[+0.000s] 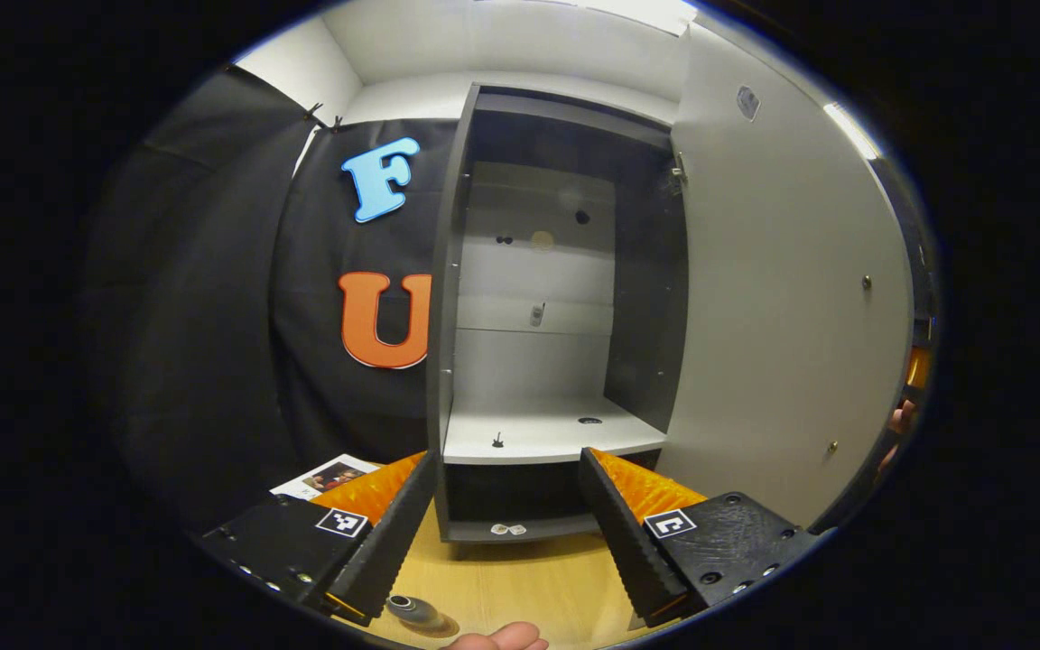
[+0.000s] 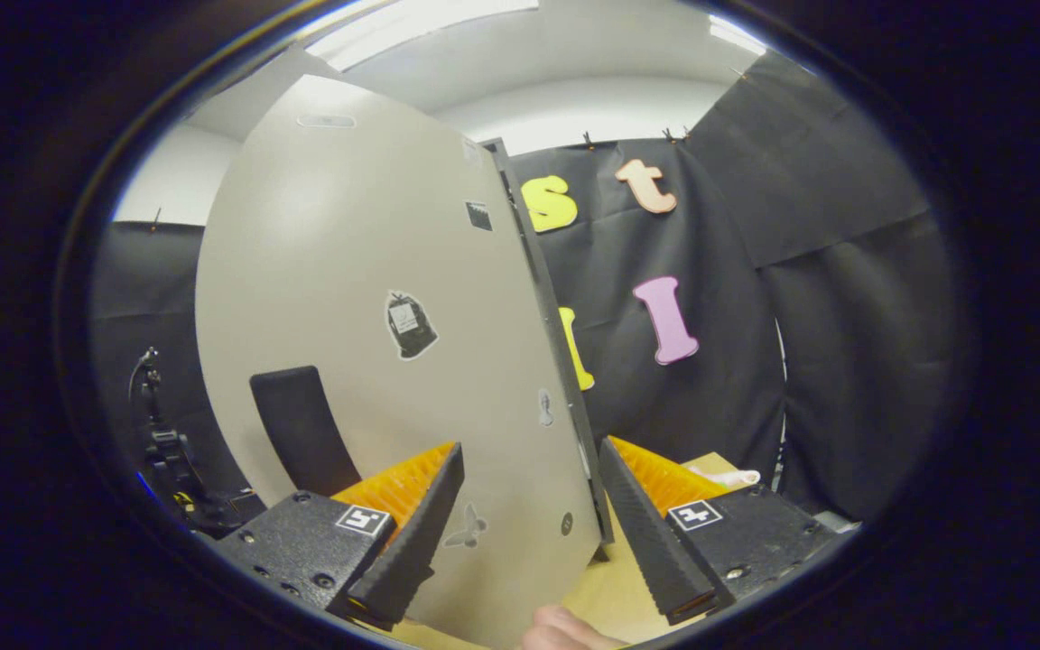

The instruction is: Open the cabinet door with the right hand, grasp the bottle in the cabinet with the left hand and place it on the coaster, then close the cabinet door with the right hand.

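The cabinet [image 1: 538, 271] stands wide open, and its white shelf [image 1: 547, 433] is bare. Its door [image 1: 782, 298] is swung out to the right. Low between the fingers of my open left gripper [image 1: 511, 542], a dark bottle [image 1: 412, 609] stands on the wooden table on a brownish disc, probably the coaster [image 1: 450, 625]. In the right gripper view the door's pale outer face [image 2: 376, 298] with its black handle [image 2: 303, 429] looms close. My right gripper [image 2: 529, 542] is open, with the door's lower edge passing between its fingers; I cannot tell whether they touch it.
A printed card [image 1: 326, 474] lies on the wooden table [image 1: 529, 578] left of the cabinet. A hand [image 1: 899, 424] shows past the door's far edge. A dark stand [image 2: 159, 442] is at the left in the right gripper view.
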The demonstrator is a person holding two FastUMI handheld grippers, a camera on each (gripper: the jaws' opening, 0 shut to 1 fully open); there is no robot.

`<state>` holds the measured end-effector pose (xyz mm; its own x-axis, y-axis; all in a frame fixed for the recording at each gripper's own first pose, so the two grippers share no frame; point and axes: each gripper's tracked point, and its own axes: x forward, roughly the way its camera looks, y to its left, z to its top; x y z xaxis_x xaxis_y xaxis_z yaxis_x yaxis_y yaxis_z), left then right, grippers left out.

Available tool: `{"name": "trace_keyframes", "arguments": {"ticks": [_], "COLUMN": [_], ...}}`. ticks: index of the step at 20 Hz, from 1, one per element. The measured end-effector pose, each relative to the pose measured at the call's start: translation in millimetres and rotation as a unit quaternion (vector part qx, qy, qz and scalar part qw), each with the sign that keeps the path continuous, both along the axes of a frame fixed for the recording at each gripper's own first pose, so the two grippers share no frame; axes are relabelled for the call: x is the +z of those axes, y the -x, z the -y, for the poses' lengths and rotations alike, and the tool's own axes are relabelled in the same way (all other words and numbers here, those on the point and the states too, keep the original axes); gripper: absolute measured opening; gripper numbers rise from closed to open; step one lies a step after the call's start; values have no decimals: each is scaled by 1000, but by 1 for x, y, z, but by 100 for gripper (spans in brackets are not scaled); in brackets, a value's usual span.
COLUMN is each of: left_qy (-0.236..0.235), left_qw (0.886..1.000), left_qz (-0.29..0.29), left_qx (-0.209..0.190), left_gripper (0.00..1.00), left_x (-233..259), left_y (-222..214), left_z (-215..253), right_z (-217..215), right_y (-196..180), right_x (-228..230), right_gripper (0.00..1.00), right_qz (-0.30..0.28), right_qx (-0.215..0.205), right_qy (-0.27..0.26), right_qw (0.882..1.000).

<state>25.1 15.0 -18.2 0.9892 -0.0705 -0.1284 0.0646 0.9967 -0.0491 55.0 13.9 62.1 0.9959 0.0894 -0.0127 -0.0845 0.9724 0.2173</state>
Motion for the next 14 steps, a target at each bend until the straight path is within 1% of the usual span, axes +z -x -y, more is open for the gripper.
{"name": "trace_keyframes", "arguments": {"ticks": [3, 5, 7, 8, 9, 10, 12, 13, 14], "left_qy": [-11, -18, -23, -25, -26, -30, -43, -49, -53], "left_qw": [1000, 999, 997, 997, 996, 995, 994, 993, 992], "left_qz": [6, 10, -1, -4, -8, -12, -16, -18, -22], "left_qx": [28, 49, 70, 80, 88, 96, 103, 107, 112], "left_gripper": [95, 95, 95, 95, 95, 95, 95, 95, 95], "left_x": [7, 11, 4, 4, 3, 2, 2, 0, -2], "left_y": [13, 23, 33, 37, 42, 47, 56, 60, 63], "left_z": [-19, -32, -45, -50, -54, -58, -64, -67, -68], "right_z": [-15, -27, -38, -44, -47, -53, -62, -68, -73], "right_y": [-12, -20, -27, -30, -33, -34, -37, -38, -37], "right_x": [-8, -7, -8, -11, -15, -16, -19, -21, -24], "right_gripper": [97, 97, 97, 92, 91, 97, 97, 91, 91], "right_qz": [-16, -16, -15, -22, -29, -30, -31, -34, -35], "right_qx": [29, 48, 65, 70, 73, 79, 97, 106, 114], "right_qy": [-16, -27, -23, -16, -6, 1, 9, 9, 10], "right_qw": [999, 998, 997, 997, 997, 996, 995, 994, 993]}}
